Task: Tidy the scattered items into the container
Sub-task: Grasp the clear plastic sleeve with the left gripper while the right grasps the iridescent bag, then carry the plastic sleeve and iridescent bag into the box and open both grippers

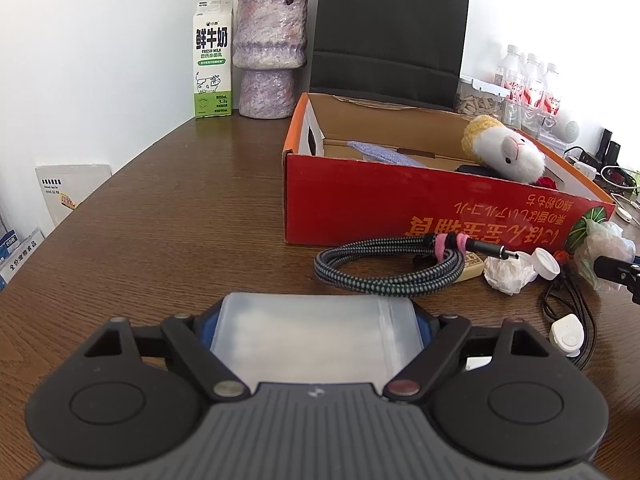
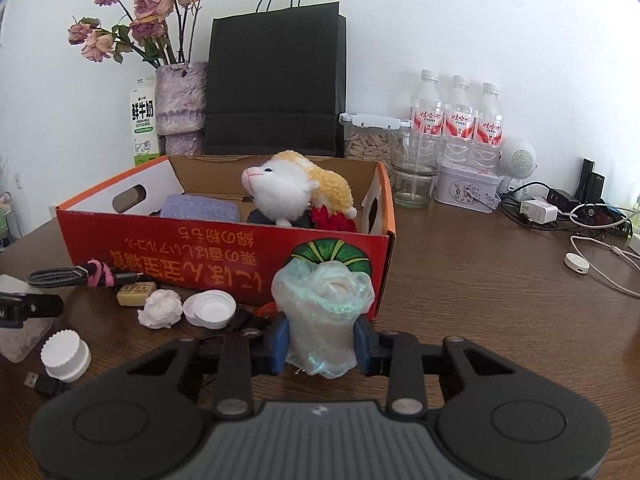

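My left gripper (image 1: 315, 320) is shut on a flat, clear zip bag (image 1: 304, 344) low over the table. My right gripper (image 2: 322, 344) is shut on a crumpled, translucent plastic bag (image 2: 324, 296) just in front of the red cardboard box (image 2: 200, 248). The box (image 1: 360, 208) holds a plush sheep (image 2: 296, 192), a blue cloth (image 2: 200, 208) and something red (image 2: 334, 218). Along its front lie a braided cable (image 1: 384, 272), a beige block (image 2: 134, 294), a tissue ball (image 2: 160, 308), a white lid (image 2: 210, 308) and a white cap (image 2: 66, 354).
A milk carton (image 1: 212, 56), a vase (image 1: 272, 52) and a black paper bag (image 2: 276, 84) stand behind the box. Water bottles (image 2: 456, 112), a glass jar (image 2: 416, 168), a tin (image 2: 466, 192) and chargers with cables (image 2: 560, 212) crowd the right. A thin black cable (image 1: 568, 304) lies nearby.
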